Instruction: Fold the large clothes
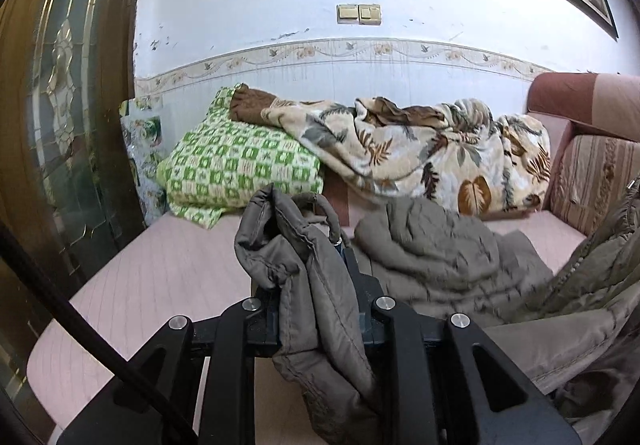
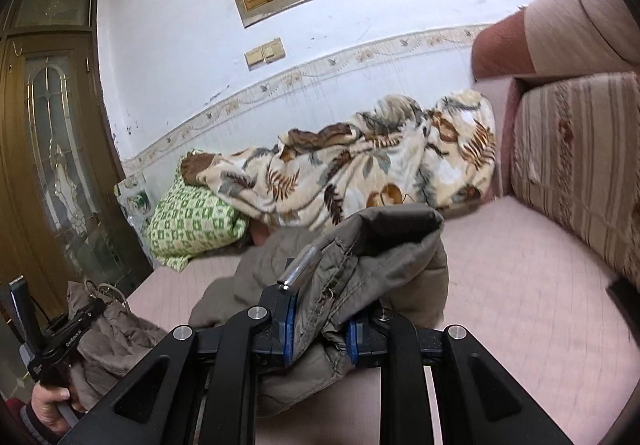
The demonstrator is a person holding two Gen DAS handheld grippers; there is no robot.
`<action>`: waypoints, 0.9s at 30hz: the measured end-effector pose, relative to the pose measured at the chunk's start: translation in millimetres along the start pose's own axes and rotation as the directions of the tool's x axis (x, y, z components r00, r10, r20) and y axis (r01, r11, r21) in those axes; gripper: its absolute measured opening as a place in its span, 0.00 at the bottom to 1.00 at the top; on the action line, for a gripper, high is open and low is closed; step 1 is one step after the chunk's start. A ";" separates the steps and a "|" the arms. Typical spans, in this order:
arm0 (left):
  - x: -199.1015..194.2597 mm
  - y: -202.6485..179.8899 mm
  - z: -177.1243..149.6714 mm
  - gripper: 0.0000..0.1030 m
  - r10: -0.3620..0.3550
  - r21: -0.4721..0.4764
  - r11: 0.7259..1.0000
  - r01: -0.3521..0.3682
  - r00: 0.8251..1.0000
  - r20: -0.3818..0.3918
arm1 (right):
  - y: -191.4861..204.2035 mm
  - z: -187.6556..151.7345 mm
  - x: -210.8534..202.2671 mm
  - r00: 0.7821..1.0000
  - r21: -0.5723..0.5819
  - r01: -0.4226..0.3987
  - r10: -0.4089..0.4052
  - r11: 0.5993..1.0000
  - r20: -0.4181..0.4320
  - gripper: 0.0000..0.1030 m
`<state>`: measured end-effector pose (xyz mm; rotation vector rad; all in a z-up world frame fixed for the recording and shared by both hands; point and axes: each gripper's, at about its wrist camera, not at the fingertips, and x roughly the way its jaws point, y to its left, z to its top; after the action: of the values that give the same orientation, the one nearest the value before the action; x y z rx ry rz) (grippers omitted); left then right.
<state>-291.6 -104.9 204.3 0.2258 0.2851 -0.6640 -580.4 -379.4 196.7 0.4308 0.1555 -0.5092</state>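
Both tongs (image 1: pixel 320 277) (image 2: pixel 320 329) clamp, seemingly, one padded jacket (image 1: pixel 440 257) above pink sofa (image 2: pixel 520 285).

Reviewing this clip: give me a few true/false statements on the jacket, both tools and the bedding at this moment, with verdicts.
1. The left tool is shut on the grey-brown padded jacket. True.
2. The right tool hangs open with nothing between its pads. False: it is shut on a fold of the jacket.
3. The leaf-print blanket lies partly over the green checked pillow. True.
4. The jacket is folded flat into a neat rectangle. False: it is bunched, with parts hanging from both tools.
5. The surface under the jacket is a pink cover. True.
6. The wooden door stands to the right of the bedding. False: it is on the left.
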 end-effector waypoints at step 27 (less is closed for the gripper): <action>326.4 33.3 76.4 0.66 0.179 -0.195 0.952 -0.238 0.943 -0.280 | -88.3 54.6 368.7 0.946 0.101 0.196 -0.161 0.975 -0.280 0.21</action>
<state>-11.0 -288.5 171.9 0.1215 0.5773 -0.3844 -304.2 -634.2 122.2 0.6151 0.4303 -0.6401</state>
